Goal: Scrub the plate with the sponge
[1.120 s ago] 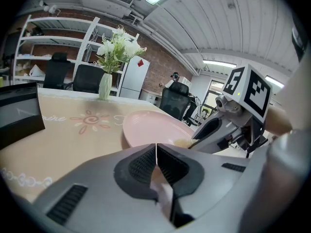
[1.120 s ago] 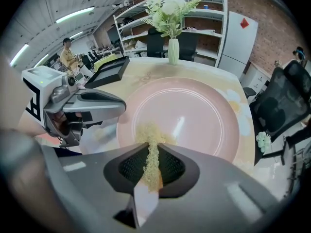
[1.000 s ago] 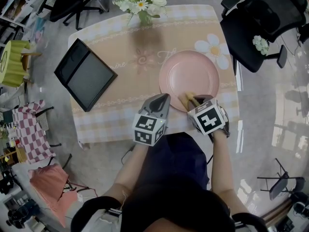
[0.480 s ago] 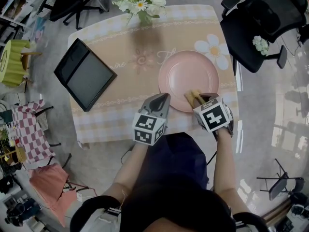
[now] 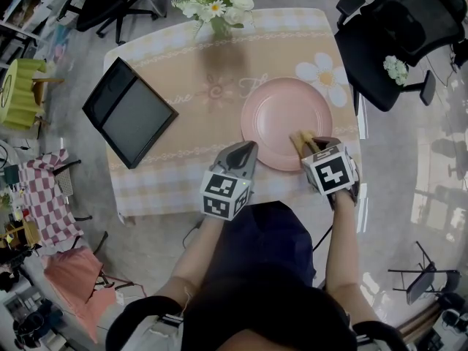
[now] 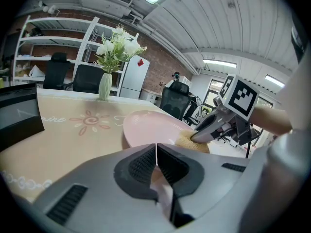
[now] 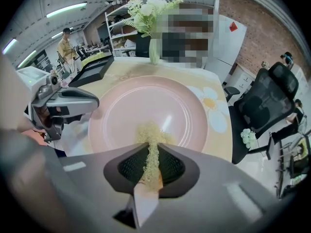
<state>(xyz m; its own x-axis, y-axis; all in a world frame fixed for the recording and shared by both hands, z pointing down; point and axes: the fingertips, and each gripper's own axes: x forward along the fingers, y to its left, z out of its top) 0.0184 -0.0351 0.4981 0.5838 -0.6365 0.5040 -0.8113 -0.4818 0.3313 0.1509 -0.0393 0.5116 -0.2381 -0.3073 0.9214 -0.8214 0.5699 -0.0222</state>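
While scrubbing appears under way: 1 round pink plate point(image 5: 285, 112) on counter point(image 5: 194, 119); 1 yellow fibrous sponge point(image 7: 153, 132), pinched in right hand-held gripper point(image 7: 151, 158), pressed on plate's near rim; left hand-held gripper point(image 6: 156, 154) closed, empty. Far side likely remaining.

No readable text or labels anywhere.

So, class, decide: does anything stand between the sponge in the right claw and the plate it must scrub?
Nothing visible. The right claw is shut on the sponge, which seems to touch the plate at its near edge; the shut left claw is beside it.
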